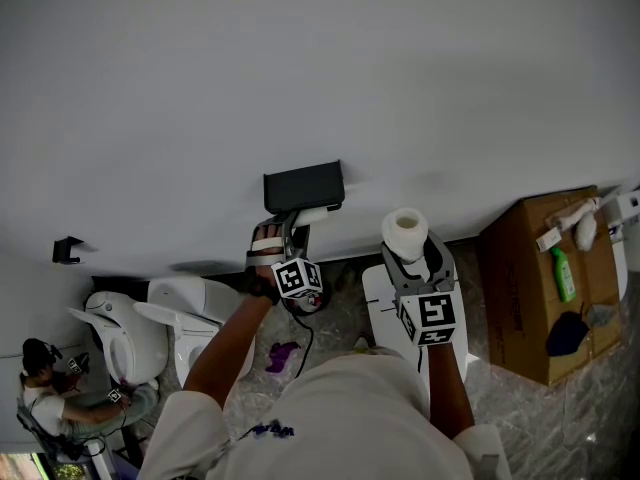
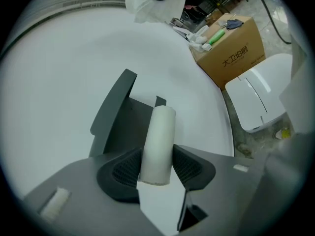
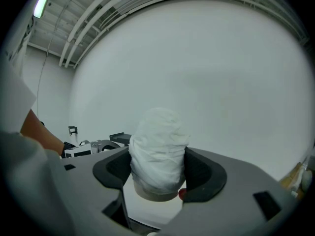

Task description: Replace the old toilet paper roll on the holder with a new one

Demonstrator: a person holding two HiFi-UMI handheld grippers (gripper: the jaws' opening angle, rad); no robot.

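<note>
The dark grey holder (image 1: pixel 303 186) hangs on the white wall, and the old roll (image 1: pixel 314 214), a bare pale tube, sticks out beneath it. My left gripper (image 1: pixel 297 226) reaches up to it. In the left gripper view both pads press on the sides of the old roll (image 2: pixel 158 144), which runs back to the holder (image 2: pixel 118 117), with the left gripper (image 2: pixel 156 168) shut on it. My right gripper (image 1: pixel 410 258) holds the new white toilet paper roll (image 1: pixel 405 233) upright, to the right of the holder. In the right gripper view the right gripper (image 3: pixel 158 173) clamps the new roll (image 3: pixel 158 151) from both sides.
A cardboard box (image 1: pixel 550 288) with a green bottle (image 1: pixel 563 273) and other items stands against the wall at the right. White toilets (image 1: pixel 120 338) stand at the lower left, and a white toilet lid (image 2: pixel 258 97) lies below my right arm. A person (image 1: pixel 50 398) sits at the bottom left.
</note>
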